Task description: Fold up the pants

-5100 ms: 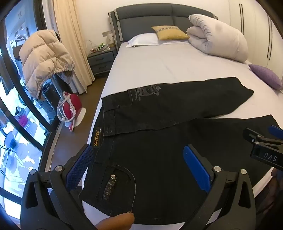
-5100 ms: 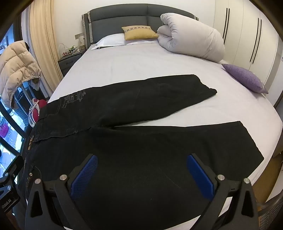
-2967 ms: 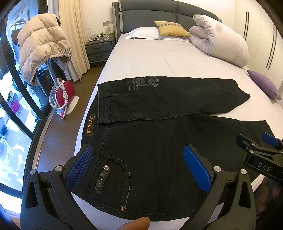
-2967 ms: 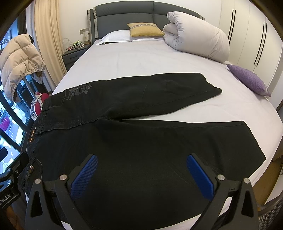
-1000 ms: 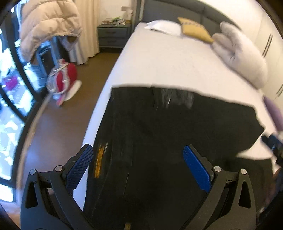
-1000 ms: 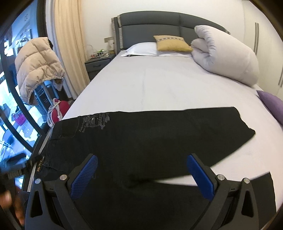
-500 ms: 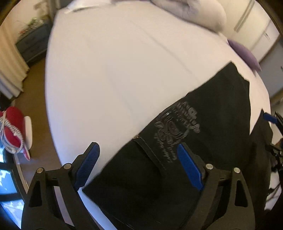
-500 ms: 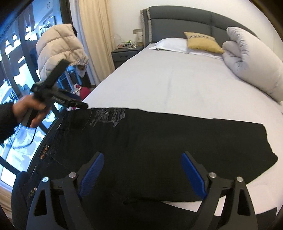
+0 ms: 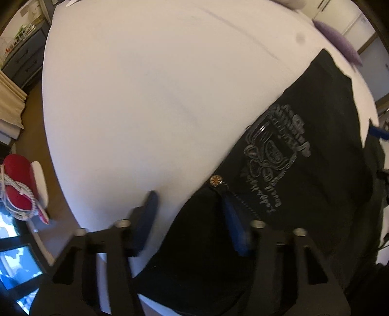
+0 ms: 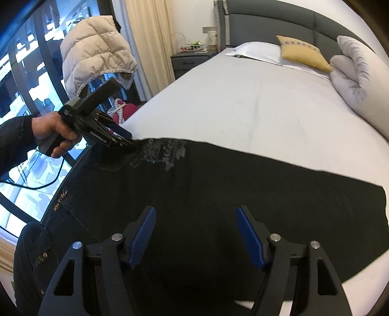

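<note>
White bed [image 10: 255,102], grey headboard [image 10: 279,21] far. Nightstand [image 10: 189,60] and beige curtain [image 10: 145,36] far left. Puffer jacket [image 10: 94,48] hangs by big windows [image 10: 24,60] left. Brown floor [image 9: 41,136]. Yellow cushion [image 10: 301,52], rolled duvet [image 10: 359,73] far right.

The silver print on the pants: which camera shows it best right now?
The left wrist view. The silver print fills the frame near the left gripper, sharp enough to show its outlines beside the metal button on the pants. In the right wrist view the print is a smaller, blurred patch by the left gripper's tips.
</note>
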Demonstrator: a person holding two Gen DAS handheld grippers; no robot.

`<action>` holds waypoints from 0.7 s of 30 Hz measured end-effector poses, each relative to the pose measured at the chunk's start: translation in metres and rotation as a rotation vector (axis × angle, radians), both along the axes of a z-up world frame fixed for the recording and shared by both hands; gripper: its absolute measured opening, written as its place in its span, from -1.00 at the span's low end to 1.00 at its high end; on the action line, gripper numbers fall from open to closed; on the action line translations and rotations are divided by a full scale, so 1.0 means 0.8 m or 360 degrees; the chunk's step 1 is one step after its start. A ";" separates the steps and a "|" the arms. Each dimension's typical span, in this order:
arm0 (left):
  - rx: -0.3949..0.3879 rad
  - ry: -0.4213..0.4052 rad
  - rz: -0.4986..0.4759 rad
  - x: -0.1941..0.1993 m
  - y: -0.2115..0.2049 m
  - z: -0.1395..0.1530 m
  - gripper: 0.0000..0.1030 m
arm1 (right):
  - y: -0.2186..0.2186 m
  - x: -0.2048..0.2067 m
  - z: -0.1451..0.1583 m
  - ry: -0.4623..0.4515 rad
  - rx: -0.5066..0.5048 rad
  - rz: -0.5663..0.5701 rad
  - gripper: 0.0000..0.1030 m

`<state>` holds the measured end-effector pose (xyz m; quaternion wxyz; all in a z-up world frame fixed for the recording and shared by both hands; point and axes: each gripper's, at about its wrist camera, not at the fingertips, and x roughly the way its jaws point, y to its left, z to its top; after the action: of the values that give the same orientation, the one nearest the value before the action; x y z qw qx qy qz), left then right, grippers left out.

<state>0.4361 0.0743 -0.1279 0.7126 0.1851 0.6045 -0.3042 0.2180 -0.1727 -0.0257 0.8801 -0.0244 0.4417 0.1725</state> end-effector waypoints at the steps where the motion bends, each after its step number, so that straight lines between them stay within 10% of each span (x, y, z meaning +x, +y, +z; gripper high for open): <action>1: 0.0009 0.0005 -0.0019 -0.001 0.000 0.001 -0.42 | 0.005 0.005 0.002 -0.0002 0.0000 0.0014 0.39; 3: 0.0036 -0.0007 -0.0066 -0.008 -0.004 0.005 -0.82 | 0.011 0.014 0.005 -0.0005 0.0007 0.0038 0.39; 6: 0.0072 -0.0121 -0.0101 -0.028 -0.008 0.014 -0.91 | 0.021 0.030 0.009 -0.0016 -0.0001 0.0072 0.39; 21: -0.0214 -0.0583 -0.0039 -0.165 0.039 0.118 -0.93 | 0.073 0.129 0.019 0.0014 -0.0284 0.0572 0.20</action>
<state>0.3039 0.1052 -0.0337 0.8176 0.1966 0.4408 -0.3138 0.3215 -0.1143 -0.0107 0.8275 -0.1801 0.4476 0.2871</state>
